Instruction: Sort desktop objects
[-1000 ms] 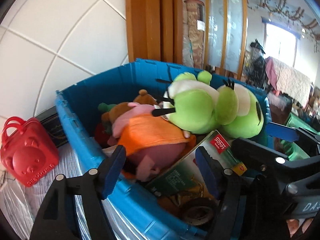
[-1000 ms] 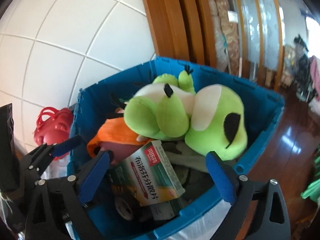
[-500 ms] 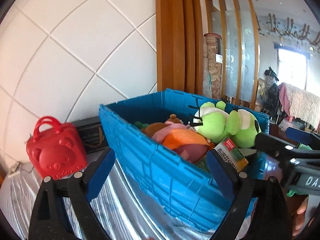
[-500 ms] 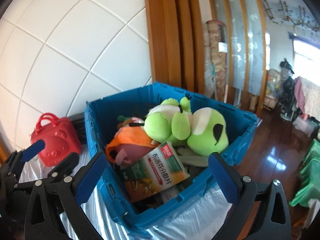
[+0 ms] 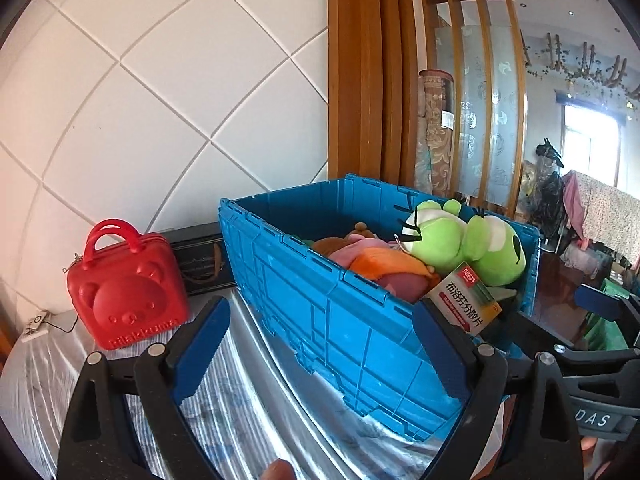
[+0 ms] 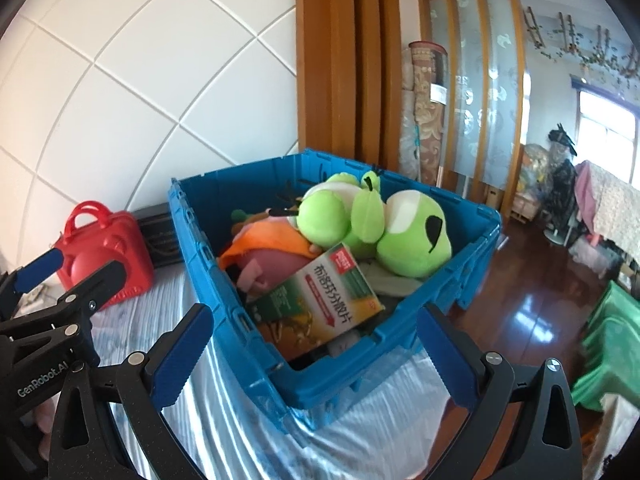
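Observation:
A blue plastic crate (image 5: 332,320) (image 6: 192,232) stands on the plastic-covered table. In it lie a green frog plush (image 5: 472,240) (image 6: 376,224), an orange and pink plush (image 5: 384,264) (image 6: 272,248) and a green medicine box (image 5: 464,300) (image 6: 332,300). My left gripper (image 5: 320,344) hangs open in front of the crate's near wall, nothing between its blue pads. My right gripper (image 6: 316,356) is open too, at the crate's near corner, holding nothing. Each gripper shows at the edge of the other's view.
A red bear-faced case (image 5: 128,296) (image 6: 100,248) stands left of the crate, a dark box (image 5: 200,260) behind it by the tiled wall. A small white device (image 5: 36,324) lies at the table's left. Dark wooden floor (image 6: 528,300) and a green stool (image 6: 608,336) lie to the right.
Both grippers have drawn back from above the crate to in front of it. The left jaws spread wider. The medicine box stays in the crate.

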